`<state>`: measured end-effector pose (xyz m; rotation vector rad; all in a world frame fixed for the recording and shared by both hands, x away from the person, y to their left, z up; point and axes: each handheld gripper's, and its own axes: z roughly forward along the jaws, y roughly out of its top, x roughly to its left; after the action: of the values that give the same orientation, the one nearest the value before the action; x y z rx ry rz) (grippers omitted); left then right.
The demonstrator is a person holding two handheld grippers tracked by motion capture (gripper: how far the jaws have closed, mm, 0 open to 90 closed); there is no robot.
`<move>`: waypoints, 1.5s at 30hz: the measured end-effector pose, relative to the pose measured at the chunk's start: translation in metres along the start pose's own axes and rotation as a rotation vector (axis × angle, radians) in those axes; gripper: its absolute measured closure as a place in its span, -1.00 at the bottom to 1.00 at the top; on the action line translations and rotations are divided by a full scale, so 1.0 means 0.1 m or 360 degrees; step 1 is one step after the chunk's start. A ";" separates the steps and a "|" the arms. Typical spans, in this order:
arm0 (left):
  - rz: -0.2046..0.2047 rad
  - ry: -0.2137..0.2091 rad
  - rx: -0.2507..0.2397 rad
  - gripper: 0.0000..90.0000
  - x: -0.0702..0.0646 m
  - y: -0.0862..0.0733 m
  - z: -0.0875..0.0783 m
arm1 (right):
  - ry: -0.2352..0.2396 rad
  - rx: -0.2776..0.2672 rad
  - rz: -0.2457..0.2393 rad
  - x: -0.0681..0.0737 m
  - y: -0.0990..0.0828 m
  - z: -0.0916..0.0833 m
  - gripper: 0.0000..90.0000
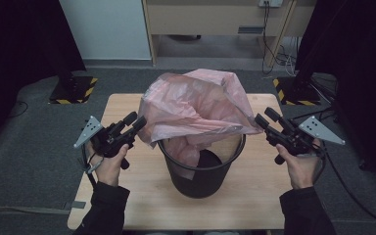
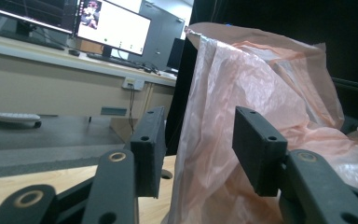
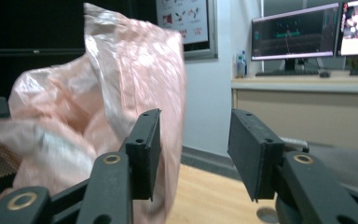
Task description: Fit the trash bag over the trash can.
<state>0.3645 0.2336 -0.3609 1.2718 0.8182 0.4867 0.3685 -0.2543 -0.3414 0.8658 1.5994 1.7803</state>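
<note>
A black mesh bin (image 1: 203,178) stands in the middle of the wooden table (image 1: 142,196). A thin pink plastic bag (image 1: 196,105) hangs partly inside it and billows up above the rim. My left gripper (image 1: 136,121) is just left of the bag, its jaws apart with nothing pressed between them. In the left gripper view (image 2: 198,144) the bag (image 2: 242,79) hangs close ahead of the parted jaws. My right gripper (image 1: 265,116) sits at the bag's right edge, also open. In the right gripper view (image 3: 193,149) the bag (image 3: 121,74) lies to the left of the jaws, blurred.
Two black stands on hazard-striped bases (image 1: 73,90) (image 1: 293,90) flank the table's far corners. A wooden desk (image 1: 215,19) with cables (image 1: 274,49) stands behind. Grey carpet surrounds the table. Monitors (image 3: 293,32) sit on a desk in the background.
</note>
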 end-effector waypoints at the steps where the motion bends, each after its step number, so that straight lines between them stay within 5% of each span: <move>1: -0.0001 -0.0005 0.0000 0.16 0.01 0.00 0.02 | 0.0006 -0.0007 -0.0006 0.02 0.03 0.02 0.09; 11: 0.0005 -0.0031 -0.0036 0.14 0.08 0.09 0.11 | 0.0117 -0.0045 -0.0104 0.28 0.31 0.22 -0.18; 15: 0.0005 -0.0078 -0.0011 0.36 0.06 0.14 0.13 | 0.0148 0.0030 -0.0145 0.39 0.37 0.33 -0.17; 18: 0.0012 -0.0089 0.0049 0.66 0.03 0.16 0.15 | 0.0122 0.0139 -0.0189 0.44 0.36 0.47 0.10; 20: 0.0005 -0.0085 0.0067 0.85 0.03 0.17 0.15 | 0.0105 0.0198 -0.0203 0.44 0.35 0.50 0.55; 23: 0.0002 -0.0077 0.0085 0.99 0.05 0.19 0.15 | 0.0085 0.0230 -0.0195 0.39 0.35 0.51 0.97; 28: 0.0042 0.0005 0.0142 1.00 0.03 0.18 0.20 | 0.0003 0.0254 -0.0136 0.23 0.32 0.50 1.00; 32: 0.0105 0.0133 0.0211 1.00 0.05 0.14 0.28 | -0.0064 0.0328 -0.0087 0.06 0.20 0.56 1.00; 38: 0.0193 0.0247 0.0391 1.00 0.05 -0.02 0.44 | -0.0043 0.0437 -0.0075 -0.06 -0.08 0.68 1.00; 45: 0.0159 0.0299 0.0582 1.00 0.08 -0.22 0.48 | -0.0030 0.0556 -0.0044 -0.14 -0.38 0.72 1.00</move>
<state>0.4039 0.2027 -0.3805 1.6268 1.0376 0.5596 0.4340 -0.2165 -0.3758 1.0069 1.9338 1.4905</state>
